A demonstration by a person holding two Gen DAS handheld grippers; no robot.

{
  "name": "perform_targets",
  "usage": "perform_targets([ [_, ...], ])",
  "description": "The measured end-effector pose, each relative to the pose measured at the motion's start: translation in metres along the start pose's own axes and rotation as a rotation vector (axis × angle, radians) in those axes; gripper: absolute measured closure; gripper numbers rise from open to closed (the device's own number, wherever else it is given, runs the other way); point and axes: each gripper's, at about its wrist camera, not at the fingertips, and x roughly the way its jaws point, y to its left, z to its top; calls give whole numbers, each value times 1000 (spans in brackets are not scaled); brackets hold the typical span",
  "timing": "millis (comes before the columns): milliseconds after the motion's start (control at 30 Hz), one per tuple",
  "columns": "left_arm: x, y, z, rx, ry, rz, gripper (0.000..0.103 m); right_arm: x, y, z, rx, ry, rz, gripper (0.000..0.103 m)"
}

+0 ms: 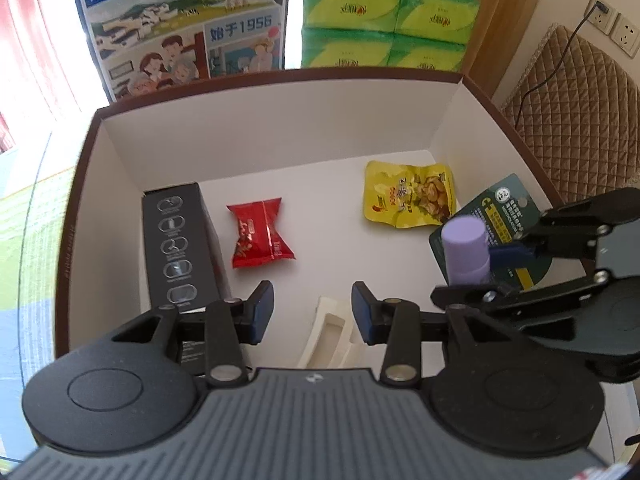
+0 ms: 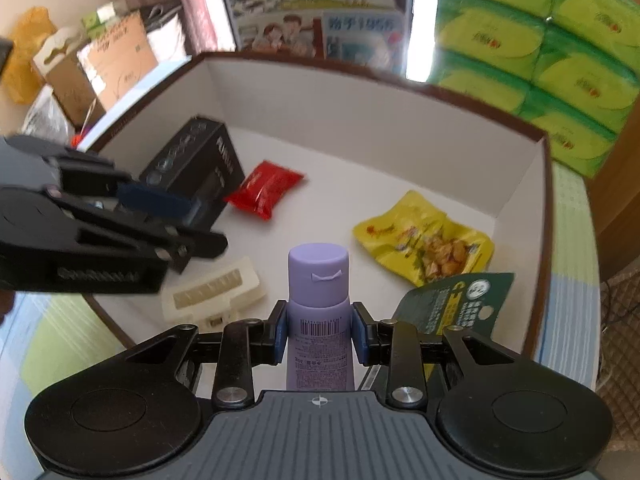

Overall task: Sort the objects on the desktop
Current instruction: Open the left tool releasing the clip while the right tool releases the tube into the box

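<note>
A brown-rimmed white box (image 1: pixel 280 128) (image 2: pixel 400 132) holds a black carton (image 1: pixel 176 248) (image 2: pixel 200 164), a red snack packet (image 1: pixel 260 236) (image 2: pixel 266 188), a yellow snack pouch (image 1: pixel 408 200) (image 2: pixel 420 248), a dark green card (image 1: pixel 500 208) (image 2: pixel 452 304) and a cream plastic tray (image 1: pixel 326 340) (image 2: pixel 212 292). My right gripper (image 2: pixel 320 338) (image 1: pixel 492 272) is shut on a purple tube (image 2: pixel 320 312) (image 1: pixel 466 252), held cap-forward over the box's near right part. My left gripper (image 1: pixel 314 316) (image 2: pixel 176 216) hangs open above the cream tray, holding nothing.
Behind the box stand a blue illustrated milk carton (image 1: pixel 184 24) (image 2: pixel 316 12) and stacked green tissue packs (image 1: pixel 392 12) (image 2: pixel 540 48). A quilted brown cushion (image 1: pixel 580 120) and wall sockets (image 1: pixel 616 28) lie to the right. Cardboard boxes (image 2: pixel 100 68) sit far left.
</note>
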Motion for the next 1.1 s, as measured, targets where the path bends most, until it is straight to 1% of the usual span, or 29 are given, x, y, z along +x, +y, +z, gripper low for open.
perform_targets([
  [67,-3,1,-1,1,-7,15,60,2,2,0,-2,-4,-20,73],
  [100,-4,2,-1,2,-10,20,58,1,3,1,-10,-11,-33,71],
  [167,-8,4,-3,-3,-15,28,53,-3,4,3,-13,-32,-44,52],
  [200,-10,6,-3,-13,-18,33,48,-7,4,3,-10,-52,-48,33],
  [233,-13,7,-4,-22,-21,34,44,-10,5,3,-9,-66,-52,25],
  [367,-23,12,-7,-37,-31,46,35,-24,7,3,-9,-100,-47,21],
  [433,-28,12,-10,-36,-38,54,31,-29,9,2,-11,-108,-42,13],
  [500,-34,13,-12,-36,-44,54,26,-35,12,-1,-11,-120,-43,9],
  [633,-46,11,-16,-39,-58,59,20,-44,16,-7,-6,-137,-43,4],
  [700,-51,10,-18,-42,-62,65,19,-48,17,-10,5,-144,-47,2],
  [867,-62,4,-23,-48,-64,72,18,-58,18,-17,42,-162,-45,2],
  [1100,-83,-2,-29,-50,-95,95,15,-77,20,-25,92,-199,-55,2],
])
